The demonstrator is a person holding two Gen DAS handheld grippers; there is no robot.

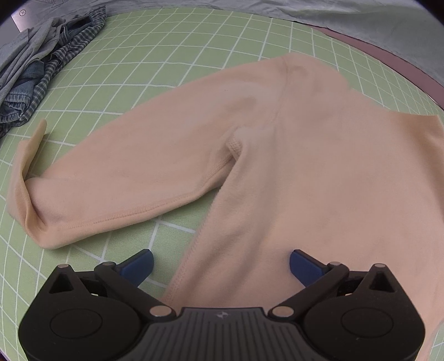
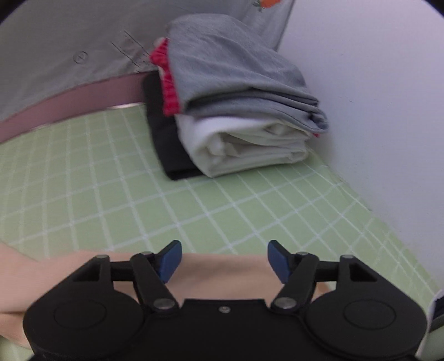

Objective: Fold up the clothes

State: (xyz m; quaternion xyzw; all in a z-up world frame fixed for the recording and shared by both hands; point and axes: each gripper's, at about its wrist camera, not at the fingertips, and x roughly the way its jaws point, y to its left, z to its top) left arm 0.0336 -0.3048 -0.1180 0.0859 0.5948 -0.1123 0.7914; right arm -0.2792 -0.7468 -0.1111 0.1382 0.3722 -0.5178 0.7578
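Observation:
A peach long-sleeved top (image 1: pixel 305 155) lies spread flat on the green gridded mat (image 1: pixel 172 61). Its sleeve (image 1: pixel 116 183) stretches out to the left, with the cuff folded up. My left gripper (image 1: pixel 221 262) hangs open just above the top's side seam, its blue pads wide apart and nothing pinched. In the right wrist view my right gripper (image 2: pixel 224 261) is open over an edge of the same peach top (image 2: pixel 222 275), with no fabric between its pads.
A heap of unfolded denim and checked clothes (image 1: pixel 41 72) lies at the mat's far left. A stack of folded clothes (image 2: pixel 238 111), grey over white over black, stands at the far right against a white wall (image 2: pixel 374 97). A grey sheet (image 1: pixel 333 19) borders the mat's back.

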